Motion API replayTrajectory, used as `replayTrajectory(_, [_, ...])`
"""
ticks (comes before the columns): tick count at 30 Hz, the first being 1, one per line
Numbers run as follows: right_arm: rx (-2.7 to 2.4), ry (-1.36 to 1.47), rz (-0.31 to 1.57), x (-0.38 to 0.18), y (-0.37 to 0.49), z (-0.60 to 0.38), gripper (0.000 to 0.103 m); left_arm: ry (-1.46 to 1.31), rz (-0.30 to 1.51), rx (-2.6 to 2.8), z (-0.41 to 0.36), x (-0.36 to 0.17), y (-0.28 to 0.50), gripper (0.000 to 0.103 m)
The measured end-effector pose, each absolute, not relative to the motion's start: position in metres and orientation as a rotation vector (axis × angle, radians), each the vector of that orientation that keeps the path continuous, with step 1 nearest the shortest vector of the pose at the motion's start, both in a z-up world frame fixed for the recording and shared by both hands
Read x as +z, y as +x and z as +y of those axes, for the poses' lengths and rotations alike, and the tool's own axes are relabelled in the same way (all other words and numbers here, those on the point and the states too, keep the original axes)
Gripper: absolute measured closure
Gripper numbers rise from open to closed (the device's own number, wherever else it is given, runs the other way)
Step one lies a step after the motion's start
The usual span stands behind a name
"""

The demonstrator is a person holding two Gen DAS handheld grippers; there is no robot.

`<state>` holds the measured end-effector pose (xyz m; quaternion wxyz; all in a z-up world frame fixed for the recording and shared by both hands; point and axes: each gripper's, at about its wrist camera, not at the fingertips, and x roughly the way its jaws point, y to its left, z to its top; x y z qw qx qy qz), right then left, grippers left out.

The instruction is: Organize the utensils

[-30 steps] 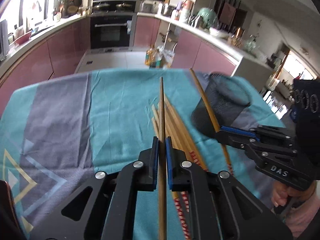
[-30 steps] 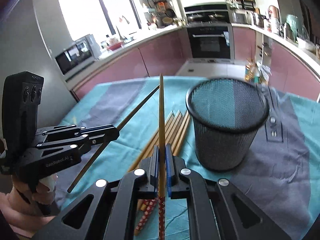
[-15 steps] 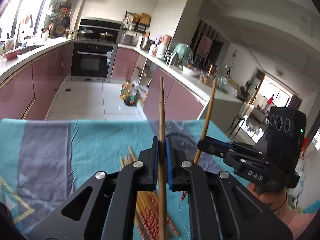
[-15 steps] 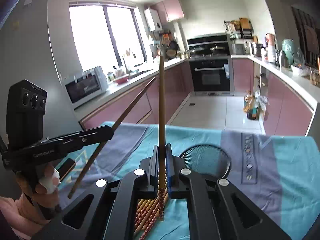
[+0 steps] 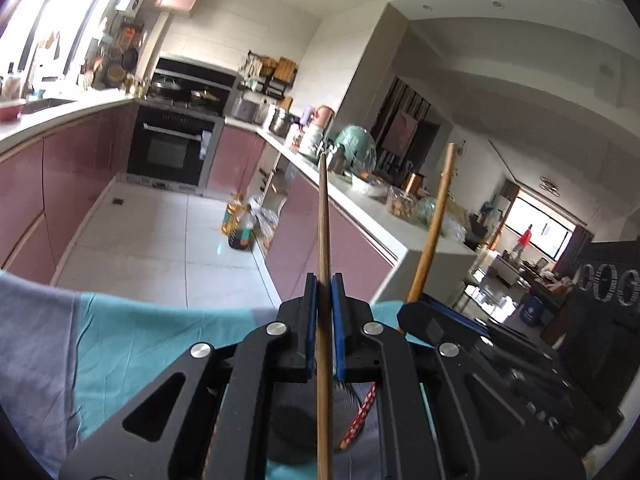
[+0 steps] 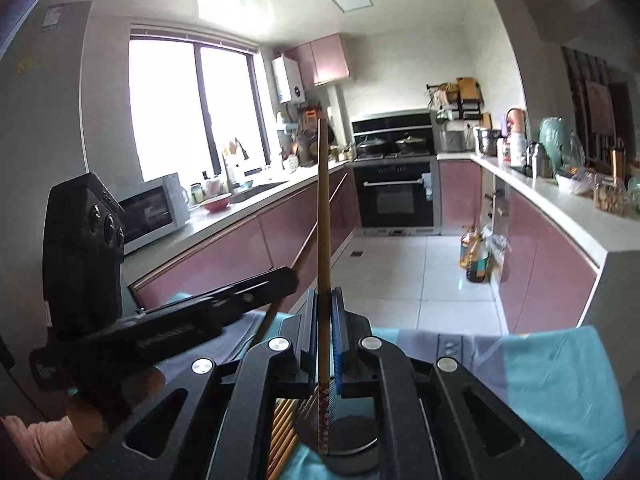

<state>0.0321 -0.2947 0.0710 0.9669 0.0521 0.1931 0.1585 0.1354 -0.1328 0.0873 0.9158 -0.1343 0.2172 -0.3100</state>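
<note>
Chopstick in the left gripper (image 5: 324, 312): 1 plain wooden chopstick (image 5: 323, 216), held near upright, its lower end hanging over the mouth of the black mesh cup (image 5: 304, 428) that sits directly beneath the jaws. Chopstick in the right gripper (image 6: 325, 320): 1 wooden chopstick with a red patterned end (image 6: 323, 208), also near upright, patterned end down and inside the rim of the same mesh cup (image 6: 348, 440).

Progress, as judged: early to middle stage. No chopstick can be confirmed as resting in the cup; both held pieces are positioned for release but not yet dropped. A bundle of further chopsticks (image 6: 282, 428) lies on the teal tablecloth (image 6: 560, 384) just left of the cup beneath the right gripper, so several pick-ups remain.

Gripper condition: left jaws clenched on the plain chopstick, blue pads pressed to both sides with no visible gap. Right jaws likewise clamped on the patterned chopstick. The 2 tools stand close alongside each other, each visible in the other's view; whether they touch cannot be determined.

Surroundings: kitchen with pink cabinets (image 6: 248, 256) and a built-in oven (image 6: 396, 196) well beyond the table.
</note>
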Motion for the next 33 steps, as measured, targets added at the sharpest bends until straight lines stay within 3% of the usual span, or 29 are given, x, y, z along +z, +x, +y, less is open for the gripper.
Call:
replayTrajectory(10, [0.274, 0.124, 0.419, 0.047, 0.055, -0.306, 0.098, -0.273, 0.393, -0.591, -0.183, 0.063, 0.159, 0.095])
replayTrajectory(23, [0.285, 0.137, 0.565, 0.012, 0.065, -0.307, 0.097, -0.142, 0.509, -0.574, -0.194, 0.013, 0.164, 0.095])
replayTrajectory(30, [0.267, 0.171, 0.624, -0.002, 0.072, -0.308, 0.092, -0.128, 0.545, -0.579, -0.173, 0.006, 0.160, 0.073])
replayTrajectory(33, [0.261, 0.166, 0.635, -0.003, 0.074, -0.305, 0.091, -0.141, 0.596, -0.598, -0.171, -0.005, 0.166, 0.076])
